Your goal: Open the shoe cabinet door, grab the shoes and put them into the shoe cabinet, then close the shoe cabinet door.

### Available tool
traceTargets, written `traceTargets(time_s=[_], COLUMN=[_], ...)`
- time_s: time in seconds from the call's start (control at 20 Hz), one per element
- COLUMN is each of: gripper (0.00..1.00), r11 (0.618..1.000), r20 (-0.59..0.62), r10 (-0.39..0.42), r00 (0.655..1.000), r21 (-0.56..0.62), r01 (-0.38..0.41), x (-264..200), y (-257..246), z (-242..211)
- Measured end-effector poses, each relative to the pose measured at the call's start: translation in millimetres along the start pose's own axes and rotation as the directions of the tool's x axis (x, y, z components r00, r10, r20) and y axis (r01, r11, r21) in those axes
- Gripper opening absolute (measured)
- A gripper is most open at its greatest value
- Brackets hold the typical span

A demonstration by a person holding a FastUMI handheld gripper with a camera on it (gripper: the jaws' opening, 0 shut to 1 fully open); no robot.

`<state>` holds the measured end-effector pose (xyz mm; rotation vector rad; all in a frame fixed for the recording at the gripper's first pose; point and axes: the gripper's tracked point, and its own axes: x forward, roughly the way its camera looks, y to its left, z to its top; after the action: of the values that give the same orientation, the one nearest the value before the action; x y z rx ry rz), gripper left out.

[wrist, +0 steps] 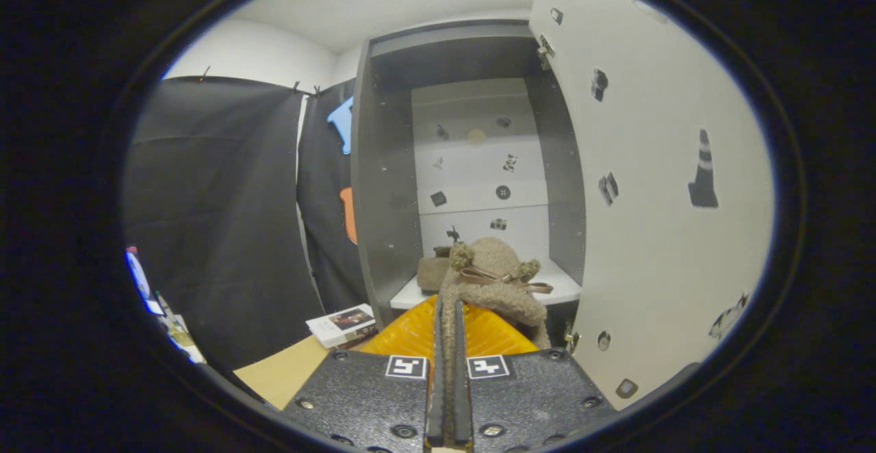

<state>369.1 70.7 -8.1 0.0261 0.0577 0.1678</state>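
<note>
Fluffy shoe pinched at the open cabinet

The gripper [448, 343] has both fingers pressed on the shoe [489, 282], held before the cabinet [383, 186] shelf [561, 289]; another shoe [432, 272] lies there, door [657, 186] swung open

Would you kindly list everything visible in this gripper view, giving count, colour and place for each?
Shoe cabinet: one, grey sides with a white back panel, straight ahead beyond the fingers.
Cabinet door: one, white with small dark stickers, swung open to the right of the cabinet.
Shelf: one, white, low inside the cabinet.
Held shoe: one, tan and fuzzy with a strap and pompoms, pinched between the fingers, in front of the shelf.
Second shoe: one, tan, on the shelf behind the held one.
Booklet: one, white with a dark picture, on the tan surface left of the cabinet.
Gripper: one, fingers closed on the held shoe's edge.
</note>
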Motion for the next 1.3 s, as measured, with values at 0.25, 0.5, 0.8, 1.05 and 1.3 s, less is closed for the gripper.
traceTargets(time_s=[0.25,0.5,0.8,1.05,1.3], gripper=[0.08,0.09,0.08,0.09,0.09], r11=[0.996,0.987,0.970,0.956,0.941], r20=[0.057,0.087,0.078,0.020,-0.029], r10=[-0.086,-0.151,-0.219,-0.265,-0.298], r00=[0.995,0.985,0.973,0.964,0.954], r21=[-0.002,-0.037,-0.095,-0.128,-0.179], r01=[0.086,0.155,0.226,0.265,0.289], x=[38,90,170,232,281], y=[-24,-36,-63,-85,-106], z=[60,96,90,59,29])
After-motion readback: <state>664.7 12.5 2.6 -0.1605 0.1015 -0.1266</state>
